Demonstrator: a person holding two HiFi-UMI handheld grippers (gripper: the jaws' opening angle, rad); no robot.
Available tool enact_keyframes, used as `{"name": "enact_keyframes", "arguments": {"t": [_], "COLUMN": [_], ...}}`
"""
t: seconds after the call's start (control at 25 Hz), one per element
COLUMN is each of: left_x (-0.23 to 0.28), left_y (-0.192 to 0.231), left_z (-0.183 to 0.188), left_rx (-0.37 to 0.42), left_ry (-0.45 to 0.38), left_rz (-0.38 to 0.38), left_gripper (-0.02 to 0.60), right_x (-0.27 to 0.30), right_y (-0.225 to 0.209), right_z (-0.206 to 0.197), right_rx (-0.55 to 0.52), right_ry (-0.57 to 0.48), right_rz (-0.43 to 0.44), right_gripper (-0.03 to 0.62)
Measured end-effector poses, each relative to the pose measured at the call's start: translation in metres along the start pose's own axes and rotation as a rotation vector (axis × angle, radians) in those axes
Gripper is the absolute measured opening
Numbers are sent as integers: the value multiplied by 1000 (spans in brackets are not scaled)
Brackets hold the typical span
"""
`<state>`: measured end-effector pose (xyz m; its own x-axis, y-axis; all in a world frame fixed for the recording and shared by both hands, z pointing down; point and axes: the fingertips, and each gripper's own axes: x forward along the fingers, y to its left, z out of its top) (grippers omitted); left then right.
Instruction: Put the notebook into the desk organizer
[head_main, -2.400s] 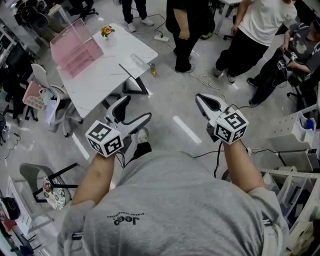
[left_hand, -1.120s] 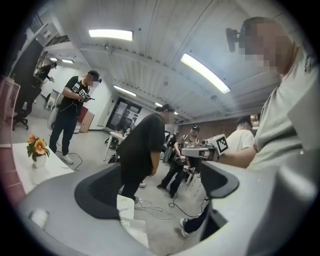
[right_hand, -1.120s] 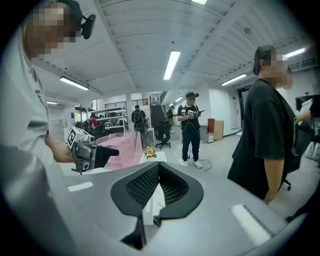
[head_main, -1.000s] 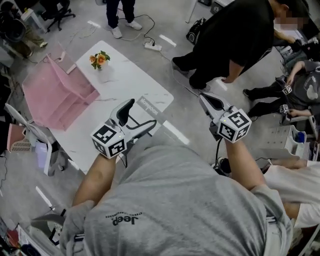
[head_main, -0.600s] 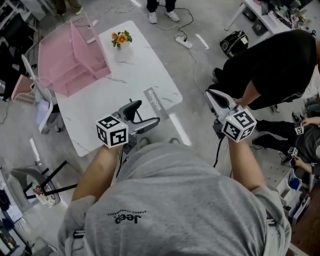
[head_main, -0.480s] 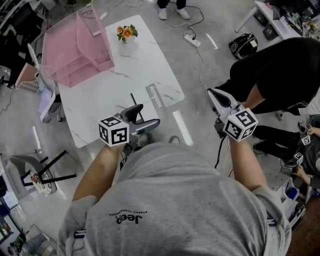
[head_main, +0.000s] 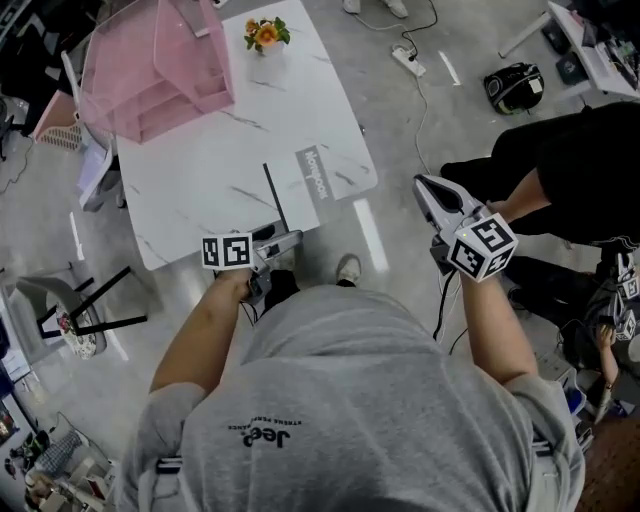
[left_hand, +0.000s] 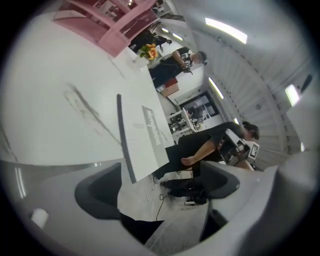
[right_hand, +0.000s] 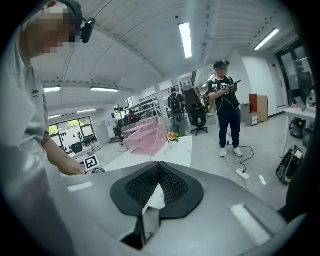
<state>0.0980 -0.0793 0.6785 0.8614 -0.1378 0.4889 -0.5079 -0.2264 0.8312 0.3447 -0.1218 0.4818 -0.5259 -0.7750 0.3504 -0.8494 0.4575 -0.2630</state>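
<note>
The left gripper (left_hand: 160, 186), forearm angled inward, hovers with jaws apart and empty at the near edge of the white marble-patterned table (head_main: 190, 190). It is near the flat white dark-spined notebook (head_main: 322, 185) lying there. The right gripper (head_main: 432, 192), jaws together, is held over the floor. The translucent pink desk organizer (head_main: 150, 60) stands at the table's far end.

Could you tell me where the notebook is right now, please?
In the head view, the notebook lies flat on the white table near its right edge, just ahead of the left gripper, far from the pink desk organizer.
</note>
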Motion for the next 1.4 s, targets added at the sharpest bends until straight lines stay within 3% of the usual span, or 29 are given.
{"name": "enact_keyframes", "arguments": {"t": [0.16,0.4,0.56,0.6,0.72,0.76,0.84,1.08,1.4], "left_x": [23,56,69,70,68,67,64,39,-27], "left_y": [29,35,36,38,38,33,17,-28,-59], "left_z": [-6,-5,-3,-3,2,6,12,26,81], "left_rx": [-106,-214,-245,-244,-247,-250,-246,-156,-86], "left_ry": [24,19,32,38,9,-10,-36,-49,-190], "left_rz": [0,-37,-54,-49,-35,-49,-102,-199,-285], "left_gripper": [526,526,512,471,162,107,69,67,66], "right_x": [7,9,10,10,8,8,8,15,50], "right_y": [-1,-3,-2,-2,-3,-3,-4,1,24], "right_z": [-9,-22,-25,-25,-24,-23,-22,-8,29], "right_rx": [7,17,16,14,11,11,11,-4,-57], "right_ry": [26,69,89,92,101,103,103,82,39], "right_rz": [-11,-33,-30,-29,-31,-31,-30,-4,62], "right_gripper": [3,3,3,3,3,3,3,3,3]}}
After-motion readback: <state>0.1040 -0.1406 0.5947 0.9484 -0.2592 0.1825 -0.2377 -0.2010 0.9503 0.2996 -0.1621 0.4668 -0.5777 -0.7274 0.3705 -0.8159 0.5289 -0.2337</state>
